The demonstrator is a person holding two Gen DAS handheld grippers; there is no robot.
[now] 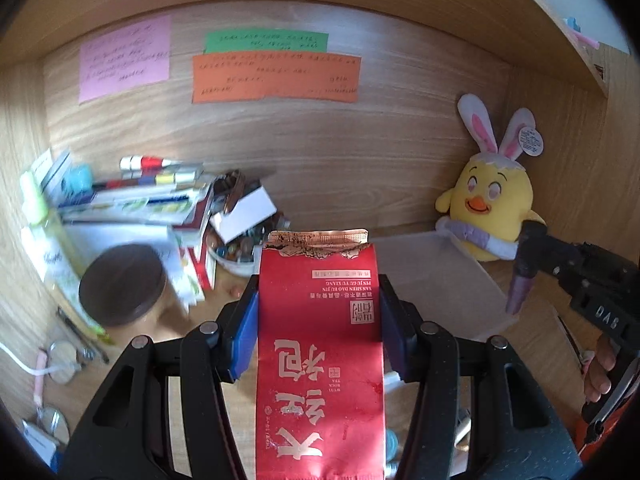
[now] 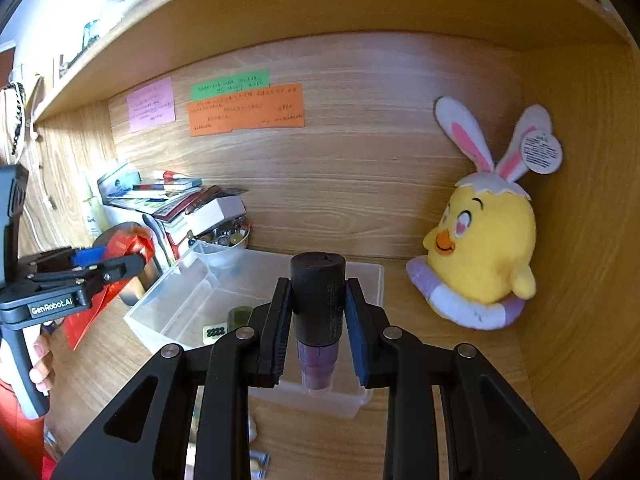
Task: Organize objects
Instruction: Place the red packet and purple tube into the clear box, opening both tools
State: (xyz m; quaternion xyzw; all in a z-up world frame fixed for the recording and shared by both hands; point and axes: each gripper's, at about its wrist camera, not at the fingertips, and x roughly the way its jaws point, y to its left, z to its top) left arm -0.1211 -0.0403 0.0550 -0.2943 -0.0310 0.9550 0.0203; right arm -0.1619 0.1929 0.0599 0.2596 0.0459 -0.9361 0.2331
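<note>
Left gripper (image 1: 318, 320) clamps the red tea packet (image 1: 320, 344), right gripper (image 2: 316, 316) pinches the black-capped tube (image 2: 318, 308), both above the clear bin (image 2: 160, 304) at twelve o'clock. Risk: the slick packet slipping.

Three wall notes (image 1: 276, 78) — one plush chick (image 1: 490, 204).
</note>
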